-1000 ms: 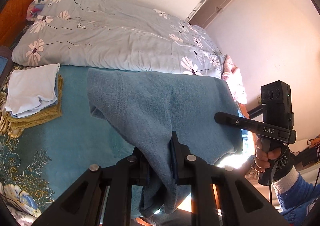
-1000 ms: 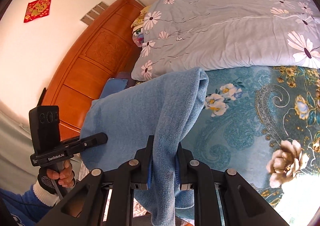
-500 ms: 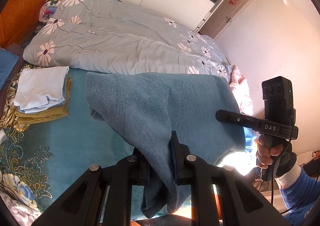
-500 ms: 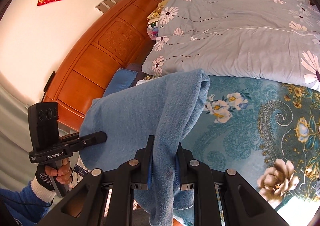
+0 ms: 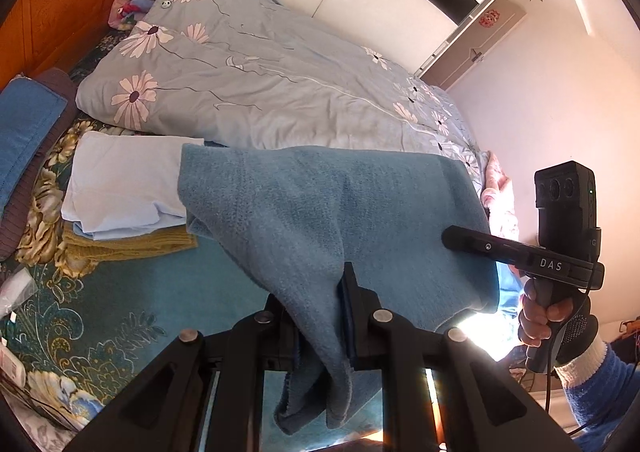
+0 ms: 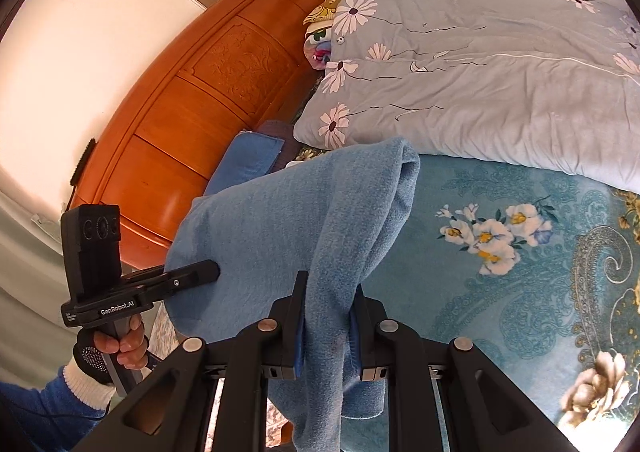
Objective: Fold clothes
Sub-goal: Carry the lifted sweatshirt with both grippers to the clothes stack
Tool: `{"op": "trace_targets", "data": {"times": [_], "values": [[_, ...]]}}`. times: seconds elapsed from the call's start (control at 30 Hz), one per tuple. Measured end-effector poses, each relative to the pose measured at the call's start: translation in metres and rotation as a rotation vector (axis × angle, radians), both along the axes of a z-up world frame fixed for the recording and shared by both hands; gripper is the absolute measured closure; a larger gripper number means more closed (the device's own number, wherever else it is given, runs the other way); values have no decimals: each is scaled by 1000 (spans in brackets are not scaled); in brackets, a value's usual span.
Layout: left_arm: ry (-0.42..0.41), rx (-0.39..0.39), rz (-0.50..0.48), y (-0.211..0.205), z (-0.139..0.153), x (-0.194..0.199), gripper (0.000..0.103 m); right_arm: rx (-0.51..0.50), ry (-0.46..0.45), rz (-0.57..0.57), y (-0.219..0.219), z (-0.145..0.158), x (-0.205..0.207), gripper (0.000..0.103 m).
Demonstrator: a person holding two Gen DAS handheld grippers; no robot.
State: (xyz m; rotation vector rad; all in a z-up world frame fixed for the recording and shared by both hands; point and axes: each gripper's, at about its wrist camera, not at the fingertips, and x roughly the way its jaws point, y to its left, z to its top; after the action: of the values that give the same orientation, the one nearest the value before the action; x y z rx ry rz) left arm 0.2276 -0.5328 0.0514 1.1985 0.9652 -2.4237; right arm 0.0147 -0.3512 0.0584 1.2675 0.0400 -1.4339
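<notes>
A blue terry towel [image 5: 320, 203] hangs stretched between both grippers above the bed. My left gripper [image 5: 320, 304] is shut on one bunched edge, and the cloth trails down past its fingers. My right gripper [image 6: 328, 304] is shut on the other edge of the towel [image 6: 288, 219]. Each gripper shows in the other's view, held by a gloved hand [image 5: 540, 316]. A folded pale-blue garment [image 5: 124, 187] lies on a folded mustard knit [image 5: 132, 246] on the bed, and the towel's far corner overlaps that stack in the left wrist view.
The teal floral bedsheet [image 5: 100, 292] is under the towel. A grey daisy-print duvet [image 5: 260, 83] fills the far half of the bed. A wooden headboard [image 6: 192, 99], a blue pillow [image 5: 24, 123], a pink garment [image 5: 496, 187] and plastic packets [image 5: 16, 284] line the edges.
Both grippers have carried the towel sideways toward the headboard. The folded stack now sits closer, and the towel's corner reaches over it. Both grips are unchanged.
</notes>
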Motion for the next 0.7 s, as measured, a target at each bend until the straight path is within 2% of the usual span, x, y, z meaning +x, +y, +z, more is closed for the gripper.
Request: {"op": "trace_targets", "data": {"times": [0.2, 0.43, 0.7], "values": [[0, 10, -3, -78, -23, 25, 86, 24, -47, -13, -74, -26, 22, 85], [-29, 27, 10, -157, -56, 41, 86, 71, -54, 20, -161, -57, 37, 85], [-53, 55, 25, -221, -102, 45, 86, 111, -50, 45, -233, -97, 38, 85]]}}
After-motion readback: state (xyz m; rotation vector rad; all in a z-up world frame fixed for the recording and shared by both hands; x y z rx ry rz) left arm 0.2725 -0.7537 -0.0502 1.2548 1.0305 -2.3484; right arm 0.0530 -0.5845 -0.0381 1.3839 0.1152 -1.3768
